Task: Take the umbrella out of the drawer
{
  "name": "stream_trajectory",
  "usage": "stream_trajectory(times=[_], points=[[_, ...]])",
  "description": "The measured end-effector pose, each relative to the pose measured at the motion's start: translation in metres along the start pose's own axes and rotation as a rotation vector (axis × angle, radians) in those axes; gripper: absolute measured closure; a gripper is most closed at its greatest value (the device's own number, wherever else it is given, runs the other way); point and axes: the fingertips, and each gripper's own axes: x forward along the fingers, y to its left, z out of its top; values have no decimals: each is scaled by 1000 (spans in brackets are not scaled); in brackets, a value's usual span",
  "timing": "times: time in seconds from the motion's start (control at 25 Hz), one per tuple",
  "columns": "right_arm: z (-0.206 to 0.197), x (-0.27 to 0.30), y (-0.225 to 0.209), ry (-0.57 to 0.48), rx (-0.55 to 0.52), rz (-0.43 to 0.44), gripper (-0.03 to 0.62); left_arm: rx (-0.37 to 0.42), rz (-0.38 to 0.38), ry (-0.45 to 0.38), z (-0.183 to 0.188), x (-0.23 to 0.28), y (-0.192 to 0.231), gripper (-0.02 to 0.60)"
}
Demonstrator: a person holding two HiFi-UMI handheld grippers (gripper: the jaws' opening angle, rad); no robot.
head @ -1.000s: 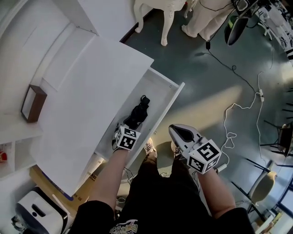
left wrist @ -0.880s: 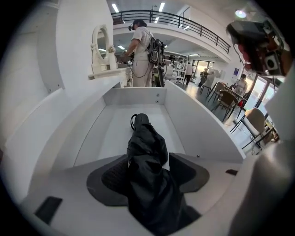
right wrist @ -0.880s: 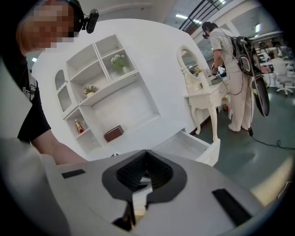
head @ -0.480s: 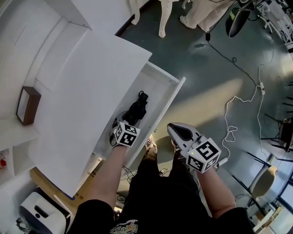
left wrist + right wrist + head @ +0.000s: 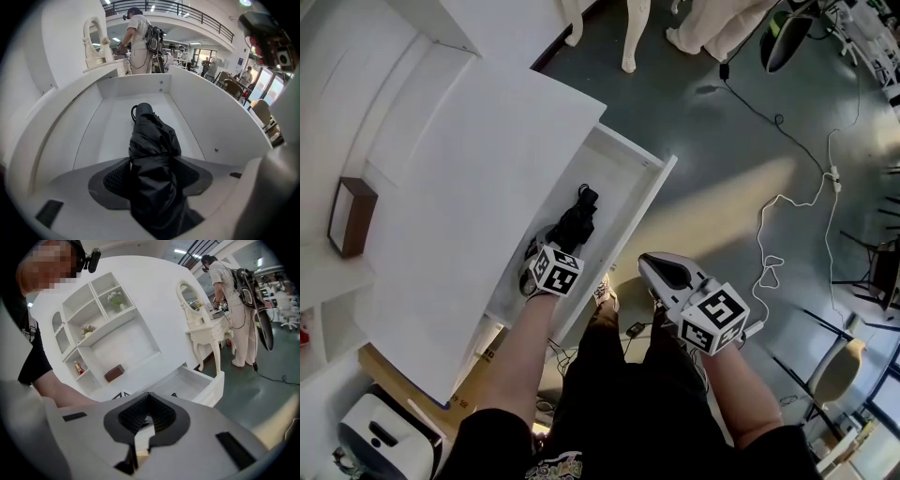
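Note:
A folded black umbrella (image 5: 575, 221) lies in the open white drawer (image 5: 661, 180) of a white cabinet. My left gripper (image 5: 551, 246) reaches into the drawer's near end and is shut on the umbrella (image 5: 152, 150), whose fabric bulges between the two jaw pads; the strap end points at the drawer's (image 5: 197, 117) far wall. My right gripper (image 5: 652, 265) hangs outside the drawer, over the floor to its right, shut with nothing held. In the right gripper view, that gripper (image 5: 147, 420) faces the drawer (image 5: 206, 385) from the side.
The cabinet top (image 5: 459, 206) overhangs the drawer on the left. A brown box (image 5: 349, 216) sits on a shelf. White cables (image 5: 778, 244) trail on the floor at right. A person (image 5: 234, 301) stands at a white vanity beyond. A cardboard box (image 5: 412, 384) lies under the cabinet.
The head view has drifted slightly. My left gripper stays shut on the umbrella at the drawer's near end, and the right gripper holds its place.

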Motion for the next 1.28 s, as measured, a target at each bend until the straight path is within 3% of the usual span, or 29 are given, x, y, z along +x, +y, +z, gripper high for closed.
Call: stream_trajectory(times=[0.48,0.84,1.12,1.28], points=[[-6,-6,-3,8,9,5,591,9,-17,65,-3,10,1,305],[-4,-9,-2,13,2,22,592,17,-12,41,-2,5,0,319],[0,-19,-4,15,-21,22,592,66,1,9,0,-4,-6,324],[7,-25,-5,11,-35,26,592,38,14,-34,5,-20,-9,325]])
